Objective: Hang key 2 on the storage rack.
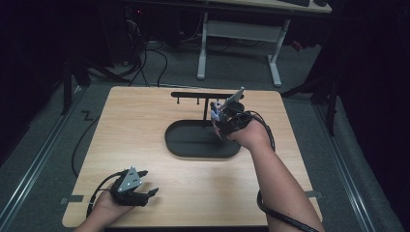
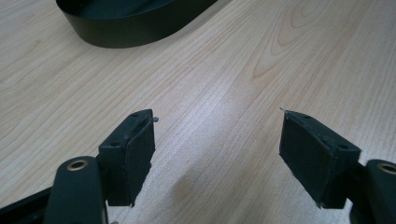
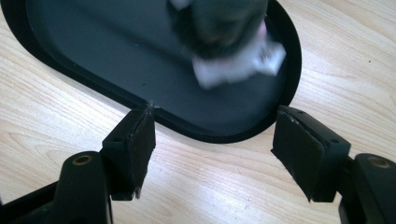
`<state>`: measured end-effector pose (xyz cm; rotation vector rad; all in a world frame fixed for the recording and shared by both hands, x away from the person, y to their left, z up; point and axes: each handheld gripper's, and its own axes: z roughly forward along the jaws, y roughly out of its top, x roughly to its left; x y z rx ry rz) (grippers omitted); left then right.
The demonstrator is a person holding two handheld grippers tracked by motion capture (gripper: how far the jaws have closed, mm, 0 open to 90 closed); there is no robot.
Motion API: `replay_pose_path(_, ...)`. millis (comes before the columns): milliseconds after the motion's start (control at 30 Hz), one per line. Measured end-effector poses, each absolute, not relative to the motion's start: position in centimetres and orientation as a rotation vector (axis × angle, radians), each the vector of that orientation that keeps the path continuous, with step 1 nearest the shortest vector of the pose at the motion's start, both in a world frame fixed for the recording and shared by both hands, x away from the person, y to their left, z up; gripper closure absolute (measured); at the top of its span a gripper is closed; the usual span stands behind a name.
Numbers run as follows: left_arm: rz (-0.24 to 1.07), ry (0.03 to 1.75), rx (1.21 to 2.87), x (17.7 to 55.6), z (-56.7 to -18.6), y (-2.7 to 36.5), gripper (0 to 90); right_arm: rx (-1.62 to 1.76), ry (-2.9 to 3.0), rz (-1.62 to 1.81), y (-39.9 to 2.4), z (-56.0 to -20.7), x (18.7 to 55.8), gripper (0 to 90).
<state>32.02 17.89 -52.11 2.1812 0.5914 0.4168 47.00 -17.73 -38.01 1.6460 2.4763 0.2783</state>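
A light wooden table (image 1: 145,145) with rounded corners stands on a grey carpeted floor (image 1: 43,145). A black oval tray (image 1: 179,145) with a low rim sits flat on the tabletop, a little past the middle toward the far edge. At the tray's far side a thin black post rises and carries a horizontal black bar (image 1: 193,94) with small pegs hanging from it. In the right gripper view a blurred dark thing with a white tag (image 3: 233,56) shows over the tray's dark floor; whether it rests there cannot be told. Two strips of grey tape (image 1: 71,198) mark the table's near corners, one on each side
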Motion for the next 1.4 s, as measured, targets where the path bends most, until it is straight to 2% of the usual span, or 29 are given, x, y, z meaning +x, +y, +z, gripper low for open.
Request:
replay_pose_path(533, 0.421, 0.591, 2.186, 32.0, -52.2, 17.8, 27.1, 1.678, 2.488, 0.275, -18.2, -39.7, 46.4, 30.2)
replay_pose_path(867, 0.415, 0.586, 2.189, 32.0, -52.2, 17.8, 27.0, 1.679, 2.5, 0.283, -18.7, -41.9, 45.5, 29.8)
replay_pose_path(1167, 0.41, 0.583, 2.193, 32.0, -52.2, 17.6, 27.0, 1.627, 2.484, 0.351, -19.4, -44.0, 43.4, 28.3)
replay_pose_path(1400, 0.409, 0.584, 2.194, 32.0, -52.3, 17.5, 27.0, 1.603, 2.432, 0.47, -20.6, -46.2, 40.3, 28.4)
